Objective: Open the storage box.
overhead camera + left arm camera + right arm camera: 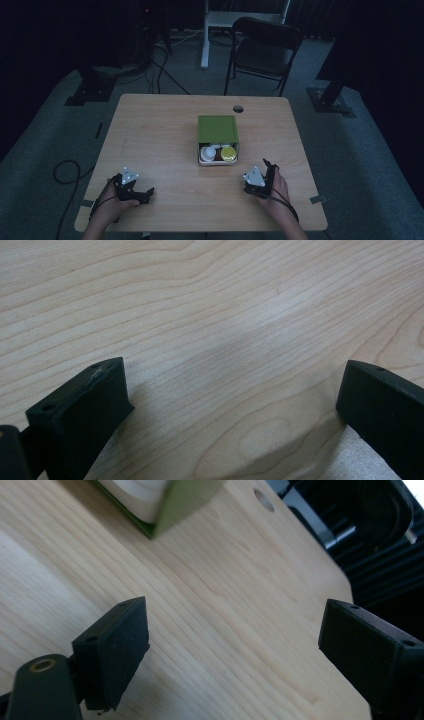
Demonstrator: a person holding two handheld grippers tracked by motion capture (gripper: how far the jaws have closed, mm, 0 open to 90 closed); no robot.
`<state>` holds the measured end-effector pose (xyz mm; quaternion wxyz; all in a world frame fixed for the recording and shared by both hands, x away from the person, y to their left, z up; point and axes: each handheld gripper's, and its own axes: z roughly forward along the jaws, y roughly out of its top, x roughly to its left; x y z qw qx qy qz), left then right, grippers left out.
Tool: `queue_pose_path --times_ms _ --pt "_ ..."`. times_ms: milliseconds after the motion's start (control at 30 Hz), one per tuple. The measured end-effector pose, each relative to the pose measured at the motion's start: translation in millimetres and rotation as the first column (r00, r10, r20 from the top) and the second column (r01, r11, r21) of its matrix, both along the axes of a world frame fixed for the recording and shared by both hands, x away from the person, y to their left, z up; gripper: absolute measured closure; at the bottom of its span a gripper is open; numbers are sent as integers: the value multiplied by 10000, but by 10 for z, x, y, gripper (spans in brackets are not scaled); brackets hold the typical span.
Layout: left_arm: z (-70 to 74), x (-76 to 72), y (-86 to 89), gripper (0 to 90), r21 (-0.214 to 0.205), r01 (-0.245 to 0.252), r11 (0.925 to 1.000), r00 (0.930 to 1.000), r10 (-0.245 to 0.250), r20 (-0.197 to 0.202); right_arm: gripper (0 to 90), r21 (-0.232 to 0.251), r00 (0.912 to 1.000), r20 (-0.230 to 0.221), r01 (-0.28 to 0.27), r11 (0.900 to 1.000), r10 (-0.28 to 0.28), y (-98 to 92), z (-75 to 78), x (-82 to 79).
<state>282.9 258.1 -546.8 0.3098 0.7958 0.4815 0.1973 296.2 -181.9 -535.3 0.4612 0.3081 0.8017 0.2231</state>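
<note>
Green box [217,129]: mid-table, front open, jars inside.
Left gripper [235,410]: jaws apart over bare table [200,305].
Right gripper [235,645]: jaws apart, near the box's corner.

No text, label, brand, number or sign can be read on anything pictured; every visible surface is seen unmarked.
</note>
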Motion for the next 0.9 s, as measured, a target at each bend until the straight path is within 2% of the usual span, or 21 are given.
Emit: queue_pose_path --times_ms 100,300,433,533,633,833,900 --pt "0 0 0 7 4 2 10000 10000 -2 -2 133 -399 9991 132 -389 9984 395 93 0 -19" --pt "1 1 1 7 16 9 10000 10000 -9 1 142 -862 9942 393 -969 9916 1006 281 -23 -52" --pt "-1 0 0 7 -6 -1 10000 10000 1 11 162 -1227 9869 644 -1390 9827 1476 425 -41 -79" --pt "-1 0 0 7 -7 0 10000 10000 0 11 220 -1582 9785 843 -1735 9720 1884 534 -52 -90" --pt "-1 1 1 7 3 6 10000 10000 -6 17 266 -2293 9643 1040 -2150 9493 2435 630 -56 -103" --pt "-1 1 1 7 7 10 10000 10000 -10 16 358 -2925 9344 1345 -2806 9142 3298 809 -81 -117" --pt "-1 1 1 7 10 13 10000 10000 -13 18 385 -3252 9195 1384 -3088 8938 3680 862 -98 -118"
